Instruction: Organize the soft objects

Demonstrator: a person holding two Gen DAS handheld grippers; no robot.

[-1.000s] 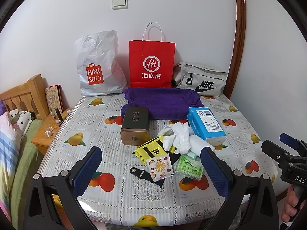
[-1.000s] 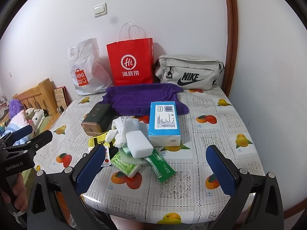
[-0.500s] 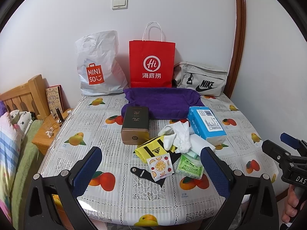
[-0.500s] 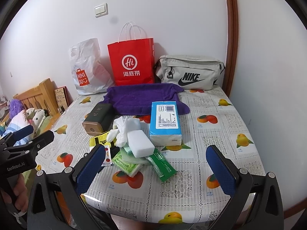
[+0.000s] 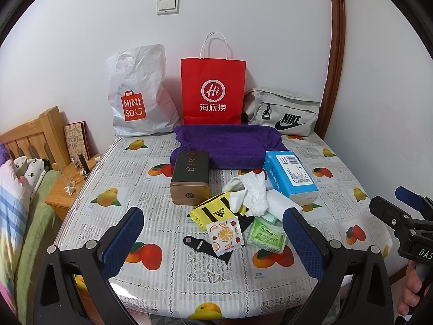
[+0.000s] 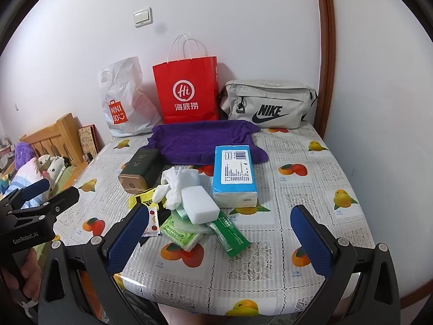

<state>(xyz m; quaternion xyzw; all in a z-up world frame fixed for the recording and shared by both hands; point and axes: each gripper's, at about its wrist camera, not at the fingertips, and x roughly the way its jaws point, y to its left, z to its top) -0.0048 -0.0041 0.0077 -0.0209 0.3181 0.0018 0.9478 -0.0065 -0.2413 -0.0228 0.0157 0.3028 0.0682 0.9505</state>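
Held the left gripper (image 5: 213,216) low at the near edge of the table (image 5: 108,189), fingers level and aimed across the top toward the wall. Spread its jaws wide, with nothing between the blue pads (image 5: 124,241). Held the right gripper (image 6: 219,212) just beside it at a like height, jaws equally wide and empty, also short of the pile. Gripped each handle from below, the right hand (image 5: 411,292) and the left hand (image 6: 24,279) showing only at the frame edges.

Found the soft things heaped near the middle of the fruit-print cloth, straight ahead of both tools: white socks (image 5: 251,192) bunched on top, a yellow Adidas cloth (image 5: 213,211) under them, a white sponge (image 6: 200,204) resting on green tissue packs (image 5: 266,234), and a long green packet (image 6: 230,233) poking out toward the near edge. Saw a fruit-print sachet (image 5: 224,231) lying over a black strap (image 5: 194,242) at the front of the heap. Noted a blue tissue pack (image 5: 289,174) touching the pile on its right, and a dark tin box (image 5: 190,176) on its left. Behind these, spotted a purple towel (image 5: 227,143) spread flat.

Along the wall, made out a white Miniso bag (image 5: 138,97), a red paper bag (image 5: 213,92) standing upright, and a grey Nike bag (image 5: 284,113) in the right corner.
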